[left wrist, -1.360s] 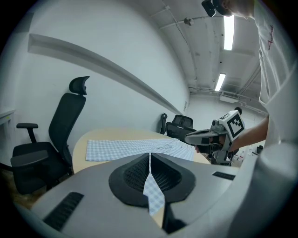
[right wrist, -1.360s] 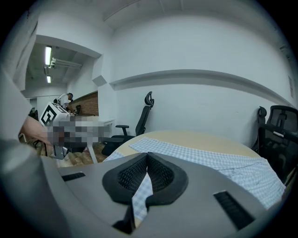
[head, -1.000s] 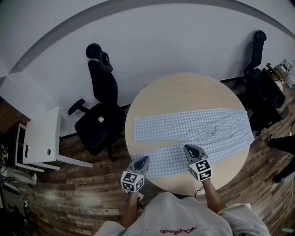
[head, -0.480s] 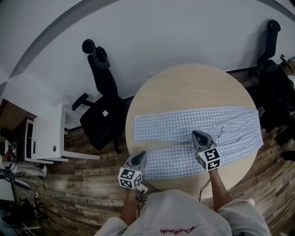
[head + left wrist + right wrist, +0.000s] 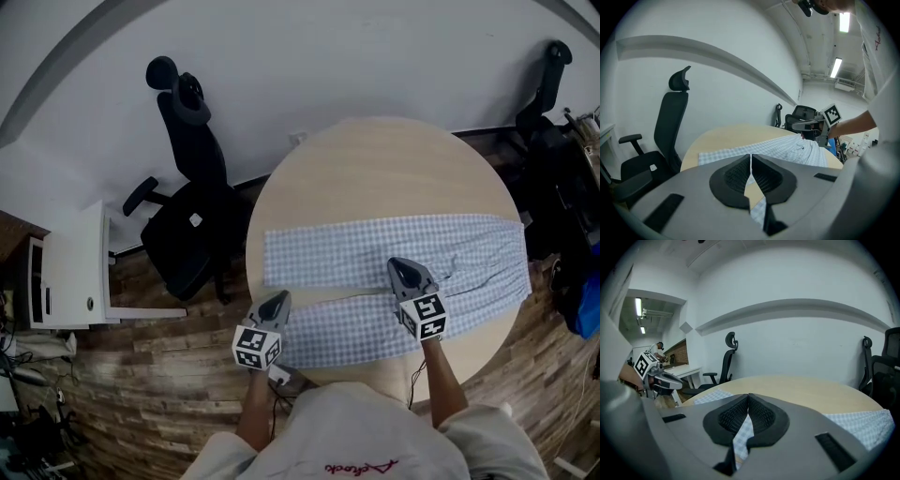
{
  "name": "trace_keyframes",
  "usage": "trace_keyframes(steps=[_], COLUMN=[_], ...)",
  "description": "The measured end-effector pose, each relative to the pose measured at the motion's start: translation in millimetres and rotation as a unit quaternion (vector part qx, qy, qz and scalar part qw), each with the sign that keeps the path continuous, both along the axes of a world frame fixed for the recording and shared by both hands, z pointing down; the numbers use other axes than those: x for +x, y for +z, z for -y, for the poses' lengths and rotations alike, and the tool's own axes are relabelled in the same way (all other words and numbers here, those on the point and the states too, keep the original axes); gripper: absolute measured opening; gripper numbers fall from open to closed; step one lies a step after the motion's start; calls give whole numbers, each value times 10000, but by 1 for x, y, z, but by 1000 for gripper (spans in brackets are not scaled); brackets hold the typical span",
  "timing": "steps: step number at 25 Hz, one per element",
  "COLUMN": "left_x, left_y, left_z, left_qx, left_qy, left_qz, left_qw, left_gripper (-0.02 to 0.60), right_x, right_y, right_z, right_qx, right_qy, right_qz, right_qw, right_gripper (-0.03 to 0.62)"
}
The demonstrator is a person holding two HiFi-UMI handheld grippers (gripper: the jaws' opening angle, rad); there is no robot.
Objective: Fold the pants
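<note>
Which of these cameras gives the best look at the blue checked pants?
The head view: the pants lie spread across the round table, both legs in sight. The left gripper view shows them foreshortened beyond its jaws; the right gripper view catches only patches at either side.

Pants [image 5: 375,246] — thin woven cloth, blue-and-white check, matt, lightly creased. Round table [image 5: 375,164]: pale wood-look top, smooth, with a faint sheen. Floor [image 5: 141,375]: dark wood planks with marked grain. Office chair [image 5: 192,248]: black, matt, with hard plastic armrests. Side desk [image 5: 73,277]: smooth white panel. Left gripper [image 5: 278,298] and right gripper [image 5: 398,266] — matt grey plastic shells; pads [image 5: 734,177] black, finely ribbed, rubber-like; marker cubes [image 5: 257,347] in matt black-and-white print.
</note>
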State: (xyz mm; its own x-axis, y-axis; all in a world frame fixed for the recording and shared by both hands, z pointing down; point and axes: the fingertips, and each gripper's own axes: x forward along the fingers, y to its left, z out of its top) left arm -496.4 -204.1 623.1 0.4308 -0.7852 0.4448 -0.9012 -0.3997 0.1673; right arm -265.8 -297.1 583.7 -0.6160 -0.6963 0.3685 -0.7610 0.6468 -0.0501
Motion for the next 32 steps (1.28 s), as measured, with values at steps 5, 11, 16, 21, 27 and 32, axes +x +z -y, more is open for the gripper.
trace_keyframes(steps=[5, 11, 16, 21, 27, 32], left_x=[-22, -57, -82, -91, -93, -90], left_y=[10, 31, 57, 80, 100, 114], left_z=[29, 72, 110, 139, 164, 167], left_qx=[-4, -170, -482, -710, -1089, -1575], left_qy=[189, 731, 1574, 2676, 3489, 3840], left_qz=[166, 1023, 2150, 3299, 3605, 3486], left_qw=[9997, 9919, 9626, 9025, 8582, 8403], left_gripper=[38, 38, 38, 38, 38, 41], right_x=[-13, -35, -53, -50, -31, -18], right_y=[8, 31, 62, 99, 135, 153], right_z=[19, 44, 65, 83, 109, 129], right_qx=[-69, -130, -2, 266, -67, -638], right_qy=[-110, -724, -1640, -2820, -3649, -3875], right_qz=[-324, -1012, -2155, -3637, -4418, -4484], right_qw=[9994, 9921, 9626, 8874, 8195, 8029], right_gripper=[29, 29, 29, 29, 29, 42])
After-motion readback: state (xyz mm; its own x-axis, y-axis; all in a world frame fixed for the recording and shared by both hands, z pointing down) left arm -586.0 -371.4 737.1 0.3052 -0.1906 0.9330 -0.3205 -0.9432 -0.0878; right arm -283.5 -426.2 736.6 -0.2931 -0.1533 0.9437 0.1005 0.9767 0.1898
